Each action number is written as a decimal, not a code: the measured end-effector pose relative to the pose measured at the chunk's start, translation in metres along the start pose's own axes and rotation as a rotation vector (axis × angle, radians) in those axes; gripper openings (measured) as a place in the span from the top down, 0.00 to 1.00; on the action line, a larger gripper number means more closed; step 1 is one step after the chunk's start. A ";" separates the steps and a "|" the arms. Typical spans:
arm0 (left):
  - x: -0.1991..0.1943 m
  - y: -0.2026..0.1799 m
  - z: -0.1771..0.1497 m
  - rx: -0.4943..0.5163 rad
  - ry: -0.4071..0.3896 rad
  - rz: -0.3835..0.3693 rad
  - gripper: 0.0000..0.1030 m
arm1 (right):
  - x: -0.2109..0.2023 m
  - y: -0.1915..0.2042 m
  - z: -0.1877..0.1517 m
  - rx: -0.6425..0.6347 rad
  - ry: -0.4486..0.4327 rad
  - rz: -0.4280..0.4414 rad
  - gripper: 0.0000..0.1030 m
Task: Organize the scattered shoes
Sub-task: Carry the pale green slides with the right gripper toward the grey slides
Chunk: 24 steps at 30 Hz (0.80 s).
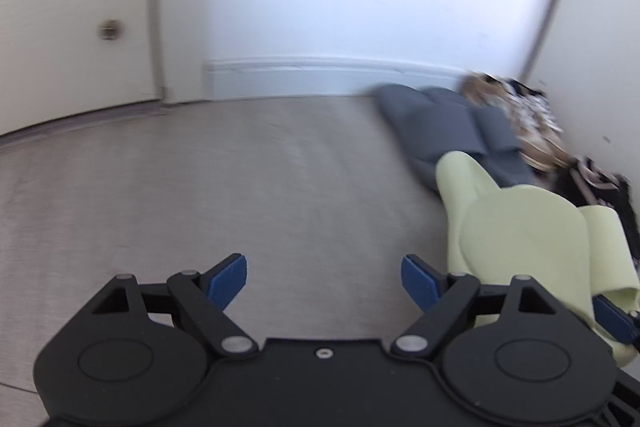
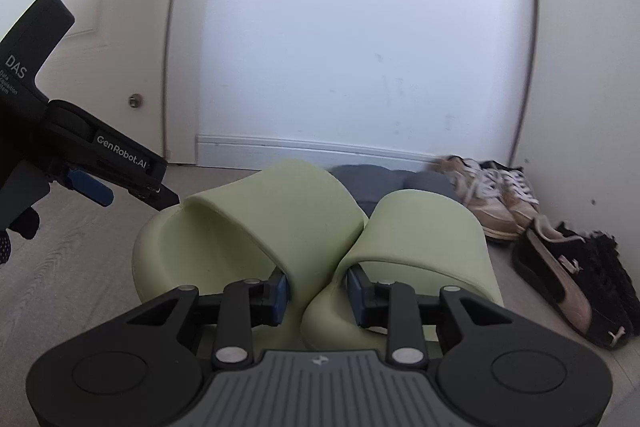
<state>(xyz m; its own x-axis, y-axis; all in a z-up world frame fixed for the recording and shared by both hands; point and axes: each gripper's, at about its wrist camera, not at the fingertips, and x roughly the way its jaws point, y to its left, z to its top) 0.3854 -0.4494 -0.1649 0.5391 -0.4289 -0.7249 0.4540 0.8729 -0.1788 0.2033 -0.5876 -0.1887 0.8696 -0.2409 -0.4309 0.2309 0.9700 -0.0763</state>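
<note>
A pair of pale green slides (image 2: pixel 280 219) is pressed side by side, toes toward the wall. My right gripper (image 2: pixel 318 293) is shut on their two touching inner walls, one blue pad (image 2: pixel 281 291) inside each slide. In the left wrist view the green slides (image 1: pixel 520 235) hang at the lower right, with a blue fingertip (image 1: pixel 612 319) of the right gripper under them. My left gripper (image 1: pixel 324 279) is open and empty over bare floor. It also shows as the black left gripper (image 2: pixel 100 167) to the left of the slides, apart from them.
Along the wall lie grey slippers (image 2: pixel 372 179), beige sneakers (image 2: pixel 488 195) in the corner, and black-and-pink sneakers (image 2: pixel 572 279) by the right wall. A white door (image 1: pixel 72 27) stands at the left. Grey floor (image 1: pixel 240 167) stretches left of the shoes.
</note>
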 end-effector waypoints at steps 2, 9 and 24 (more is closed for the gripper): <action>0.010 -0.024 -0.005 0.008 0.030 -0.040 0.17 | 0.000 -0.017 -0.006 0.035 0.025 -0.012 0.68; 0.031 -0.060 -0.022 0.050 0.108 -0.071 0.18 | -0.007 -0.043 -0.032 -0.014 0.051 0.044 0.66; 0.055 -0.041 -0.026 -0.048 0.207 -0.031 0.18 | 0.024 -0.096 -0.059 0.077 0.143 0.002 0.64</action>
<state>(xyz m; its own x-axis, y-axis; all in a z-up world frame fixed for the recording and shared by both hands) 0.3780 -0.5027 -0.2146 0.3660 -0.4035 -0.8386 0.4310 0.8721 -0.2315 0.1762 -0.6845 -0.2444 0.8003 -0.2264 -0.5552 0.2668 0.9637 -0.0084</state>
